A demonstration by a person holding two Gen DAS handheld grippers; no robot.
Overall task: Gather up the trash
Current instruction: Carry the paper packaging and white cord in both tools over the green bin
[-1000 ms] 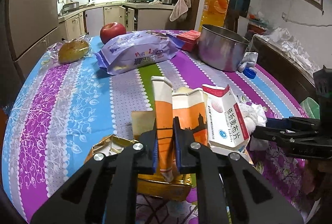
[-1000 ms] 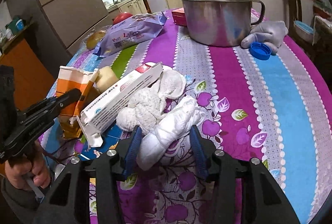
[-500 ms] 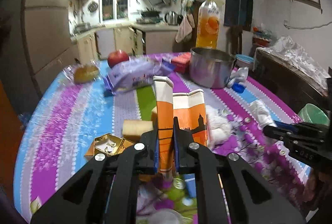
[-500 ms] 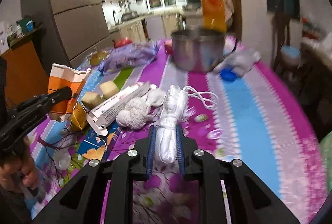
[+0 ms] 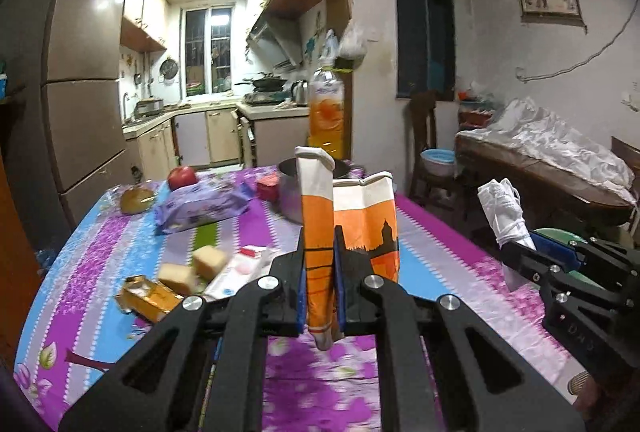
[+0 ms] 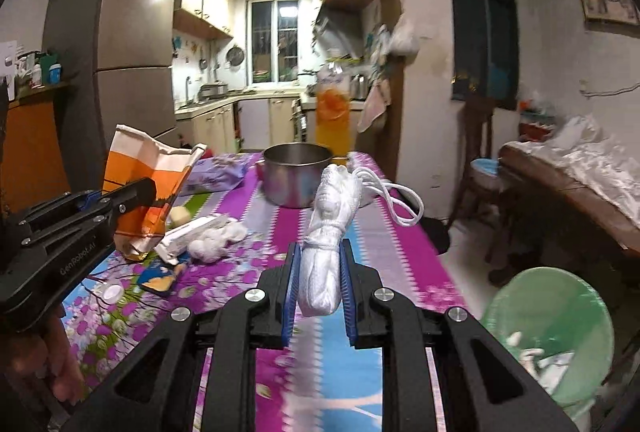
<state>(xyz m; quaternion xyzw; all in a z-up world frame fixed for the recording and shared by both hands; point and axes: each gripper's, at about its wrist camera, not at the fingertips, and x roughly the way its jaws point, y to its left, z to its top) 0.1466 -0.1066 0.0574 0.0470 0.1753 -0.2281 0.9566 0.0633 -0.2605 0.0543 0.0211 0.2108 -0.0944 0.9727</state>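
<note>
Now both my tools ride higher than a second ago: the left hand-held gripper (image 5: 320,296) has lifted the orange carton (image 5: 348,228) off the desk (image 5: 92,288), and the right hand-held gripper (image 6: 318,288), wide then, is clamped on the white cloth bundle (image 6: 328,232). Each item stands upright at mid-frame, long axis vertical, its lower end hidden between the pads. At lower right the green bin (image 6: 560,332) is blurred and cut off by the frame edge.
</note>
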